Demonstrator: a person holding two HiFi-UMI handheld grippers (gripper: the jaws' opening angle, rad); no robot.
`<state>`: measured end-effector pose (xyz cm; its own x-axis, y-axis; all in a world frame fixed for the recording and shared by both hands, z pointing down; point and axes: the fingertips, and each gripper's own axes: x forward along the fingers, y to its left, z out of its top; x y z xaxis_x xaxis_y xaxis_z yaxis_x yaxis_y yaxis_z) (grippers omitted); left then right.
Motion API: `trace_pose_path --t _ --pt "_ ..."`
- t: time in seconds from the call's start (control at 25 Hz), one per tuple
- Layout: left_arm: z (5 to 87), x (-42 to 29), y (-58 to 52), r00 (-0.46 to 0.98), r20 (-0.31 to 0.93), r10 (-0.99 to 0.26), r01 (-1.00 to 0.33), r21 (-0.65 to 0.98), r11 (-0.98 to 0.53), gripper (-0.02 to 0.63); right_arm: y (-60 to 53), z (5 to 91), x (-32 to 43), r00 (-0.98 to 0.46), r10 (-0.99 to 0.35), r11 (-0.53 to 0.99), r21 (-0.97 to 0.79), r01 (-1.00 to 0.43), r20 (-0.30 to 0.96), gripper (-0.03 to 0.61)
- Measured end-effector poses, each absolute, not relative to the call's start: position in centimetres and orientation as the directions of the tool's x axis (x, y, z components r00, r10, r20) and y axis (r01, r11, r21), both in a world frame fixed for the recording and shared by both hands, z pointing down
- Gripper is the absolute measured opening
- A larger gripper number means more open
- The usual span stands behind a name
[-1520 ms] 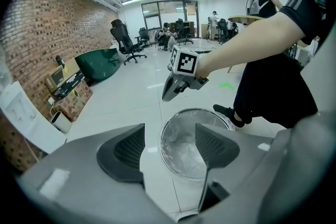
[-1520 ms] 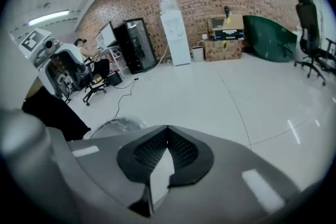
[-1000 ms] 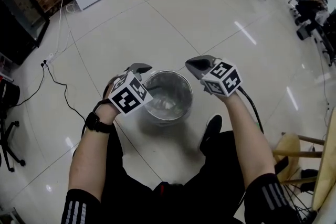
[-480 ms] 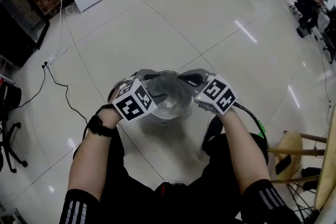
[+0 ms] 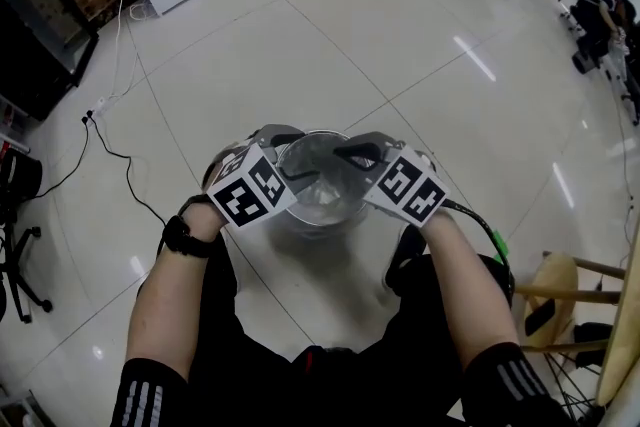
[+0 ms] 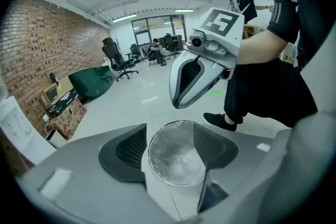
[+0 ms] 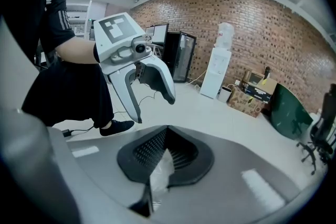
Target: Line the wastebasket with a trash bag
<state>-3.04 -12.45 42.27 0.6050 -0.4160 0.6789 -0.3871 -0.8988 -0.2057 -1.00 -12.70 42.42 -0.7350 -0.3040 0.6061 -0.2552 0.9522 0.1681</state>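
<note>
**Seating the bag's edge over the rim**

In the centre of the head view, the wastebasket (image 5: pixel 318 221) is standing on the tiled floor, with the clear trash bag (image 5: pixel 322 187) already lying inside it. The right gripper (image 5: pixel 352 153) is hanging over the right side of the rim. Its jaws are pressed together and pinching a fold of the film, which is showing white between the pads in the right gripper view. The left gripper (image 5: pixel 278 137) is hovering over the left side of the rim, jaws spread and gripping nothing. In its own view the basket's mouth is showing between them.

The step in hand is probably folding the bag's edge outward over the rim. To do it well, the right gripper should be drawing its fold out and down past the lip gently, since the thin film is likely to tear. The left should be taking the opposite edge, so the bag is not sliding to one side.
</note>
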Motion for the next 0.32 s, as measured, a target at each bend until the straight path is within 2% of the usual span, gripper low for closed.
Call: trace_pose_path --t 0.32 --pt "42.5 -3.7 -13.1 0.591 0.679 -0.436 -0.408 -0.214 -0.888 0.258 -13.6 41.3 0.5 -0.734 -0.335 0.942 0.181 -0.284 0.591 0.006"
